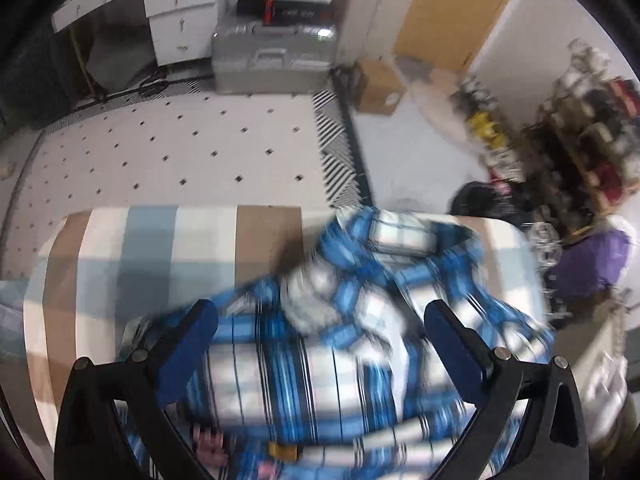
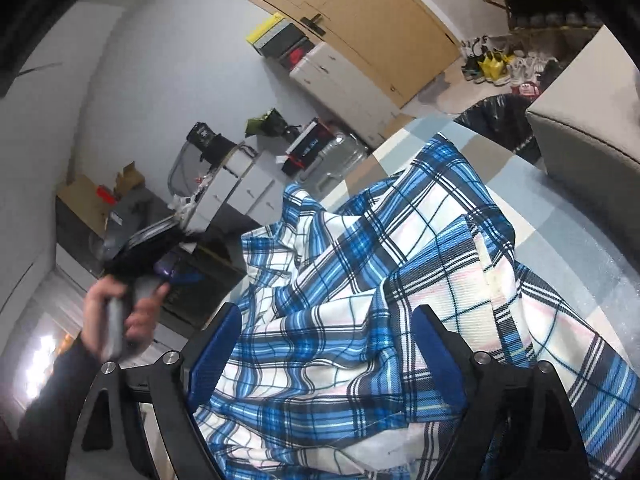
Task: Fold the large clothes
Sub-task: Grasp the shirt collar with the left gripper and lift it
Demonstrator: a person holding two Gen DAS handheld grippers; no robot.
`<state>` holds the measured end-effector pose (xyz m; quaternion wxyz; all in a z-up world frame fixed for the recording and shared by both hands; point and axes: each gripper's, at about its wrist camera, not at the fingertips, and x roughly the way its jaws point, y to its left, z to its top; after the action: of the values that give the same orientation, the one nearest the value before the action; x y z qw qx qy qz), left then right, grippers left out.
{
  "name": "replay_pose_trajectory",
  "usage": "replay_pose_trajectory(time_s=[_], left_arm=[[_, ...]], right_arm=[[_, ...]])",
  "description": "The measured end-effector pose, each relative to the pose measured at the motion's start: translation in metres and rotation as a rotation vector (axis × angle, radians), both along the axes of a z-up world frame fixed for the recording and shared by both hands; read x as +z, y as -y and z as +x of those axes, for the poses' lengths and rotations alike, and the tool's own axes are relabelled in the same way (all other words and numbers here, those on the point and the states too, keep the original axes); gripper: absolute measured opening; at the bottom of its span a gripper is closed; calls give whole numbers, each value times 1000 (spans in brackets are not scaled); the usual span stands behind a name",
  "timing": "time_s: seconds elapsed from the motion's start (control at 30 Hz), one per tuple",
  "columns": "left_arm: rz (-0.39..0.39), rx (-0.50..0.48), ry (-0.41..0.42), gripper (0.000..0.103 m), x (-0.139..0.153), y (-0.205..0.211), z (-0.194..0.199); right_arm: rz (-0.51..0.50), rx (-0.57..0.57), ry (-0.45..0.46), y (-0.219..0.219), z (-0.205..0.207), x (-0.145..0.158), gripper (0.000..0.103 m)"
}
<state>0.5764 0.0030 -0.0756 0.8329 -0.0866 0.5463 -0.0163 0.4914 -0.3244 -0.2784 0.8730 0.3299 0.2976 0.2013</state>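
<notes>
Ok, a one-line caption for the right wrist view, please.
Open right hand-held gripper over a rumpled blue plaid shirt on a checked tablecloth, the person's left hand at left.

White walls [image 2: 140, 80], wooden door [image 2: 360, 12], dotted floor mat [image 1: 180, 152] (striped edge), white drawers [image 1: 176, 16]

Home, lived-in room: wooden door [image 2: 376, 28], white drawer units [image 1: 176, 20], shoe rack [image 1: 592, 132] with shoes, silver suitcase [image 1: 272, 60], patterned rug [image 1: 180, 152].
</notes>
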Motion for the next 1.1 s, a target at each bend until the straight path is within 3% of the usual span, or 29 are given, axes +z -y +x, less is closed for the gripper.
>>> replay_pose_trajectory(time_s=[0.2, 0.23, 0.27, 0.33, 0.4, 0.53, 0.67, 0.77, 0.9, 0.97, 1.1], left_arm=[[18, 41, -66, 99, -33, -2, 37], [28, 37, -76, 88, -39, -2, 37], [32, 25, -92, 54, -44, -1, 35], [33, -31, -153, 5, -49, 7, 30], [84, -74, -124, 5, -35, 15, 13], [149, -199, 43, 4, 13, 31, -44], [185, -331, 189, 4, 57, 42, -141], [144, -356, 230, 4, 57, 39, -193], [113, -317, 251, 4, 46, 31, -220], [62, -281, 236, 4, 42, 27, -221], [34, -252, 240, 4, 45, 29, -207]], right_arm=[[-66, 40, 39, -15, -15, 23, 89], [-72, 41, 39, -16, -16, 28, 89], [-73, 41, 40, -19, -22, 40, 89], [-68, 44, 41, -23, -23, 49, 89], [-70, 42, 33, -21, -26, 55, 89], [-53, 48, 36, -17, -31, 66, 89], [-33, 62, 59, -15, -36, 74, 89], [-27, 97, 113, -16, -45, 79, 89], [-64, 74, 123, -23, -50, 87, 89], [-126, 88, 72, -35, -41, 95, 89], [-417, 111, -9, -76, -6, 112, 88]])
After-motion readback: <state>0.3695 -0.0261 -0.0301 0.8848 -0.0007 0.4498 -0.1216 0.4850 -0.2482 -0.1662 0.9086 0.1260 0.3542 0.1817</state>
